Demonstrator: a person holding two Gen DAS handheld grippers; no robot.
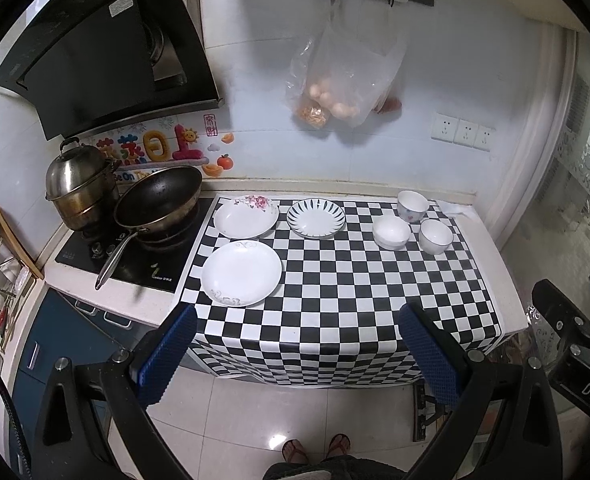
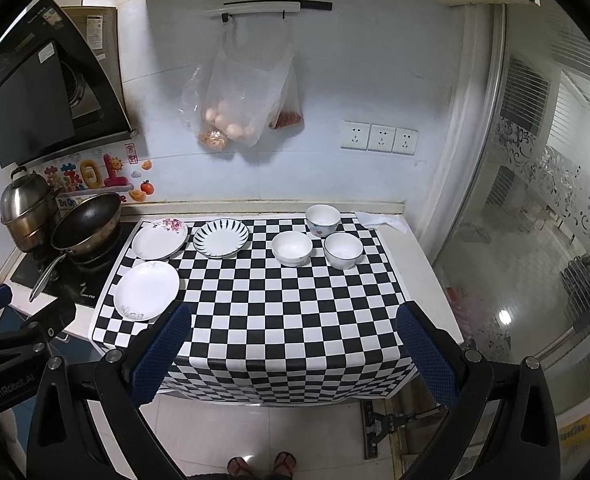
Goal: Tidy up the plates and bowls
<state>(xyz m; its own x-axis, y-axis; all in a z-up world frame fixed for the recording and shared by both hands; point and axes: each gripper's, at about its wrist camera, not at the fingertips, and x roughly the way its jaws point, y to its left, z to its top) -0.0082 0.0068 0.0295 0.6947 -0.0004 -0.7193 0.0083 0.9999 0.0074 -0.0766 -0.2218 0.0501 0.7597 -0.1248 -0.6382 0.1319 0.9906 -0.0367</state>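
Plates (image 1: 241, 272) and bowls (image 1: 391, 231) sit unstacked at mid-frame on the checkered counter mat (image 1: 335, 288). Left gripper (image 1: 295, 354) and right gripper (image 2: 293, 356) hover spread wide, empty; sorting appears not yet begun.

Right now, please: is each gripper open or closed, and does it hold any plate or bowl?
Left gripper: open, holds nothing.
Right gripper: open, holds nothing.

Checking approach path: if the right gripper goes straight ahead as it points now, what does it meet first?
Probably bare checkered cloth. The right gripper is open and aimed at its empty middle, short of the bowls; depth unclear.
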